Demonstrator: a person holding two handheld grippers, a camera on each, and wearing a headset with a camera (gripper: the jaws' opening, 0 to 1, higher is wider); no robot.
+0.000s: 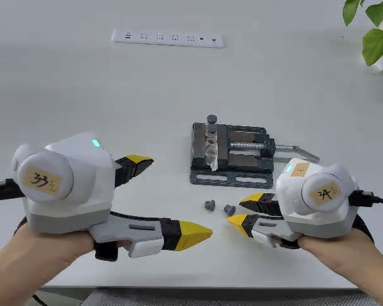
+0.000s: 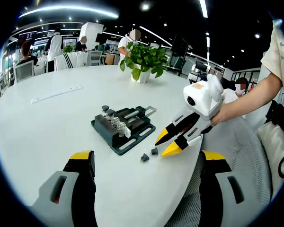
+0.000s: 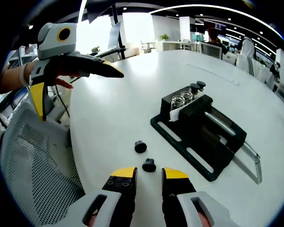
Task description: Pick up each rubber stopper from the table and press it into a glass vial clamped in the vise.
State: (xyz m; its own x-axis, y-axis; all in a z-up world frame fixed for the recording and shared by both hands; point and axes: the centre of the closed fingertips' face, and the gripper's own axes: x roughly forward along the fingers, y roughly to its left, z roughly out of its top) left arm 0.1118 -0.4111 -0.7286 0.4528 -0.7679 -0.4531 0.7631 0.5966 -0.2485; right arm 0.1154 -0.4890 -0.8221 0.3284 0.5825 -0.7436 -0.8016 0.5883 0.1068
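Observation:
A dark vise [image 1: 239, 164] stands mid-table and clamps a row of glass vials [image 3: 181, 100]. The two farthest vials carry dark stoppers [image 3: 197, 86]; the nearer ones are uncapped. Two loose rubber stoppers [image 1: 209, 204] [image 1: 230, 209] lie in front of the vise. My right gripper [image 1: 244, 211] is open with a narrow gap, low over the table, its tips just right of the nearer stopper [image 3: 149, 165]. The other stopper [image 3: 140, 146] lies a little farther off. My left gripper [image 1: 169, 197] is wide open and holds nothing, to the left of the stoppers.
A white power strip [image 1: 168, 37] lies at the far side of the table. Green plant leaves [image 1: 369, 29] hang in at the far right. The vise's handle [image 1: 300, 152] sticks out to the right. A mesh chair [image 3: 35, 156] stands by the near table edge.

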